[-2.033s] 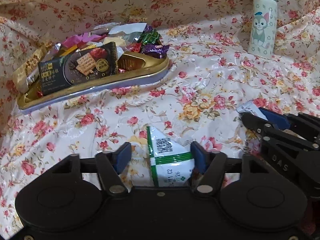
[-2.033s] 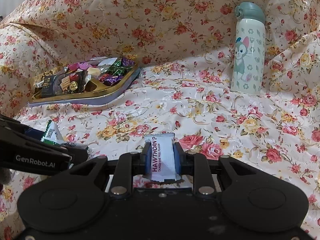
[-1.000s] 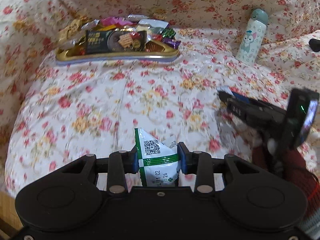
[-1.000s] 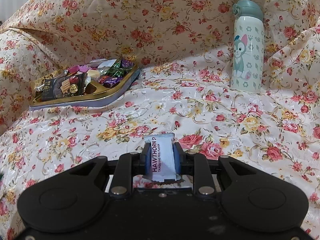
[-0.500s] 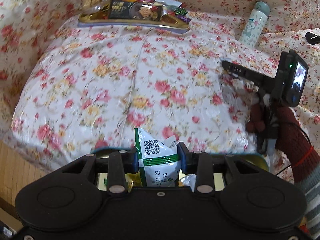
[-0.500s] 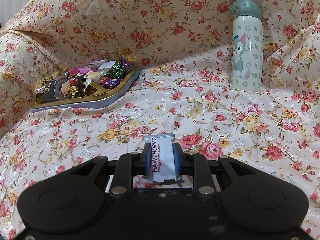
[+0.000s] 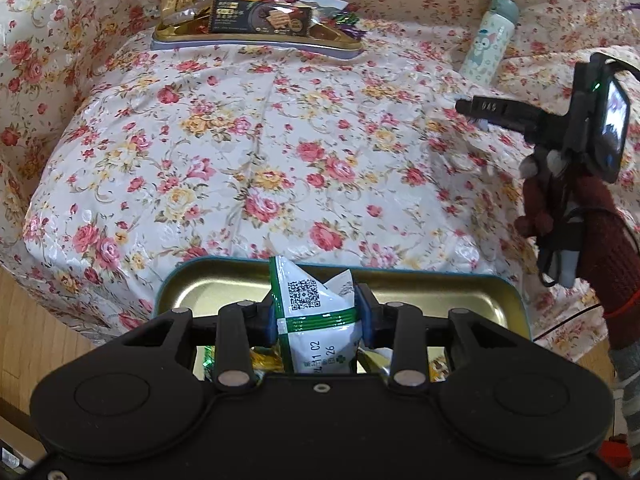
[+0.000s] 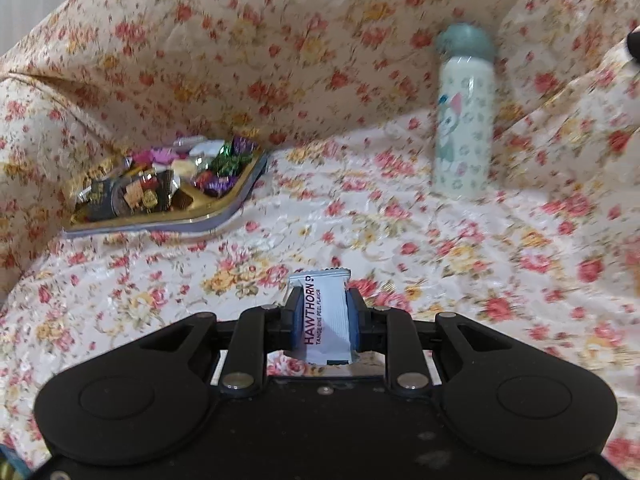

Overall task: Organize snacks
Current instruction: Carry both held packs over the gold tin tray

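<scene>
Now, from the left wrist view: one left gripper, its blue pads clamped on one white-and-green sachet with a QR code and a green band across it, top corner crumpled. That sachet hangs over one teal-rimmed tin with a gold inside, sitting at the near edge of the flowered cloth; a few wrappers show in it under the gripper, too hidden to count. Far back on the cloth, one gold tray piled with snacks, a dark cracker pack lying across the heap. One pale bottle with a cartoon cat and a grey-green cap stands to the right of it. At the right edge, the right gripper reaches in side-on above the cloth, held by a hand in a dark red glove.

Over to the right wrist view, somewhat blurred: the right gripper is squeezed tight on one small white packet printed "HAWTHORN", its crimped top edge poking up past the pads, held above the cloth. One gold tray of sweets at the back left, purple and green foils among them, and the one bottle upright at the back right.
</scene>
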Demonstrator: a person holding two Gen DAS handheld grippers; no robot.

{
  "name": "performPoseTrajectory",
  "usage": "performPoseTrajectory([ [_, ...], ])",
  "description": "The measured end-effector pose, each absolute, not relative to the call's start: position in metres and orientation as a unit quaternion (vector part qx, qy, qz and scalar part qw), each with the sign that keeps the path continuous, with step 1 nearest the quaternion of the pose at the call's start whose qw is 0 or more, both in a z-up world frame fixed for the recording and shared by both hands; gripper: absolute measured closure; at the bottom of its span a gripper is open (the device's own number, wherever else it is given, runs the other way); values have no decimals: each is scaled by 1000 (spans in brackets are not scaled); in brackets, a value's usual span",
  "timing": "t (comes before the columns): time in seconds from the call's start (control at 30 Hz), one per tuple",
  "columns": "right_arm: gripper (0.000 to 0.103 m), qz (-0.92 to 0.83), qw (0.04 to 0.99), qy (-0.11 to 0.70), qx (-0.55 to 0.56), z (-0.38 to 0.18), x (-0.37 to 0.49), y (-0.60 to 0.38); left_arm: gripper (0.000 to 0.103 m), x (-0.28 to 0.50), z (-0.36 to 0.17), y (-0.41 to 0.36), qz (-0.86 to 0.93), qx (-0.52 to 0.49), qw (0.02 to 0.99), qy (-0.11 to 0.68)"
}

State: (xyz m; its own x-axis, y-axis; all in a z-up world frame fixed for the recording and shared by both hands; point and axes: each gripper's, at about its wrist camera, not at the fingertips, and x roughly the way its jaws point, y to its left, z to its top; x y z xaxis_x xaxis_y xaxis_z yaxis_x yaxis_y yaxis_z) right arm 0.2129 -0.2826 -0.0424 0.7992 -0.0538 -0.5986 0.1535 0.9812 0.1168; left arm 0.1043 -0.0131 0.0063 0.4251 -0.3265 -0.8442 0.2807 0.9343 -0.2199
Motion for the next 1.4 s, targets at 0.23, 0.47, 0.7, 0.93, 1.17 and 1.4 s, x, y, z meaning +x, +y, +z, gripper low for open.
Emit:
performPoseTrajectory([
  [0.23, 80, -71, 949, 300, 59, 2, 157, -267, 58, 85, 7, -20, -191, -13, 844, 501],
  [0.47, 80, -59, 938, 330, 90, 21, 97, -249, 58, 79, 0, -24, -194, -14, 829, 525],
  [0.7, 80, -39, 935, 338, 101, 22, 43, -226, 58, 78, -3, -29, -183, -12, 826, 534],
  [0.93, 80, -20, 930, 351, 107, 10, 1, -213, 58, 78, -8, -33, -170, -12, 823, 542],
  [1.17, 80, 2, 924, 369, 99, -1, -36, -200, 58, 78, -14, -36, -160, -14, 821, 548],
  [1.4, 80, 25, 920, 379, 98, -6, -61, -187, 58, 72, -12, -37, -158, -10, 828, 539],
])
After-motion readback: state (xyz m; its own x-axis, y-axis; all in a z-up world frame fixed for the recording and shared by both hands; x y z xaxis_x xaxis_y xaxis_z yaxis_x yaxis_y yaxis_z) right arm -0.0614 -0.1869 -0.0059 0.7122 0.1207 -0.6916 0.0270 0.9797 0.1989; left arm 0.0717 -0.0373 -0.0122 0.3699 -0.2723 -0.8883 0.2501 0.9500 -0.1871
